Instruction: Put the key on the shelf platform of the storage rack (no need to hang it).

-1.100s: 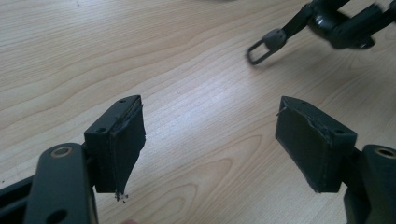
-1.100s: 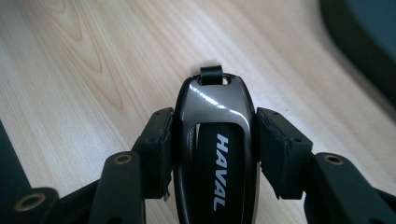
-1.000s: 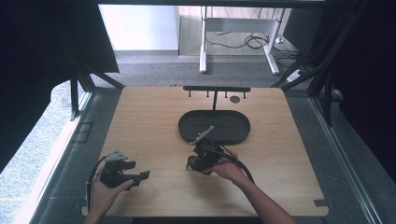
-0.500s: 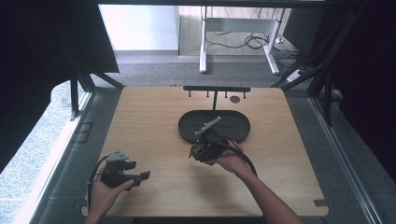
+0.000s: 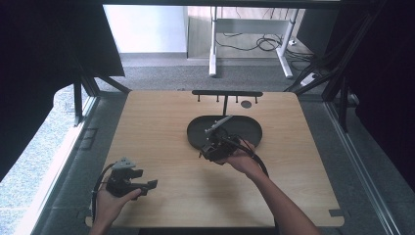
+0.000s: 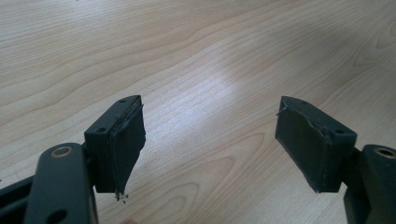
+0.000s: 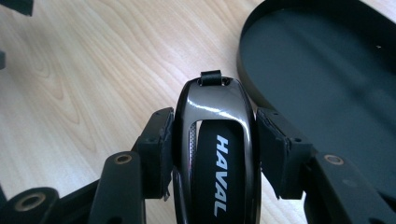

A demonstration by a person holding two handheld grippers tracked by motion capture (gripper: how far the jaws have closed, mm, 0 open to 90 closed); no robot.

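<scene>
Right gripper with fingers clamped on either flank of a glossy black car key fob with a white "HAVAL" mark; fob upright between the pads, its small loop end pointing away from the hand. Seen from the high view, right gripper above the light wooden table, at the near-left rim of the shallow black oval tray; whether the fob clears the table surface cannot be told. From the right gripper view, black oval tray just beside the fob, up and to the right, its dark floor bare where visible.

Left gripper near the front left corner of the table, well apart from fob and tray, held in the left hand. In the left gripper view, left gripper with fingers set wide apart, bare wood grain between them.

Black rack with short pegs at the far edge of the table, behind the tray.
</scene>
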